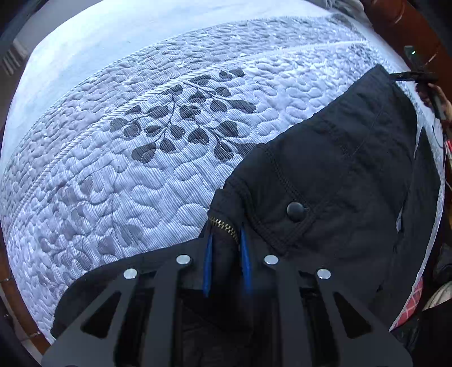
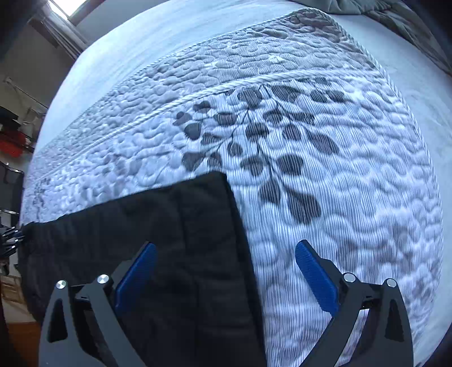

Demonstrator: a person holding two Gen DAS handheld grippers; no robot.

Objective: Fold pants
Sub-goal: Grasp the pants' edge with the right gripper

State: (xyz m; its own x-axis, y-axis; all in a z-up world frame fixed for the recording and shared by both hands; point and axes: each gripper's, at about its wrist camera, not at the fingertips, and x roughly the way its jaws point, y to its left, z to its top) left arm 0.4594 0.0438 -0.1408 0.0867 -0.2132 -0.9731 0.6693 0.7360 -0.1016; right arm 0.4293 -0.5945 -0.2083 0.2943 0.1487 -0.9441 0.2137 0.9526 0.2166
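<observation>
I am looking down on a bed whose quilted mattress (image 1: pixel 135 175) is filling most of both wrist views, its pale stitched top carrying a dark leaf print (image 1: pixel 186 121) near the middle of the frame. A plain pale sheet (image 2: pixel 158 36) is running along the upper part of each view, and in the upper left of the right wrist view a wall and window edge (image 2: pixel 60 17) are showing. At the left edge some red and dark clutter (image 2: pixel 12 141) is sitting on what seems a rack; I cannot tell what it is.

The black pants (image 1: pixel 353 180) are lying on the mattress, taking up the right half of the left wrist view. A round black button (image 1: pixel 295 211) and a brass zipper (image 1: pixel 223 225) are showing at the waist end.

My left hand-held gripper (image 1: pixel 226 254) is pinching the fabric beside the zipper, its blue pads (image 1: pixel 208 262) drawn nearly together with cloth bunched between them. My right hand-held gripper (image 2: pixel 226 268) is standing wide open over the pants (image 2: pixel 169 240), the left blue pad (image 2: pixel 135 279) over the dark cloth, the right pad over bare mattress (image 2: pixel 325 197), gripping nothing. In the upper right of the left wrist view the right hand-held gripper (image 1: pixel 421 77) is showing at the far end of the pants.
</observation>
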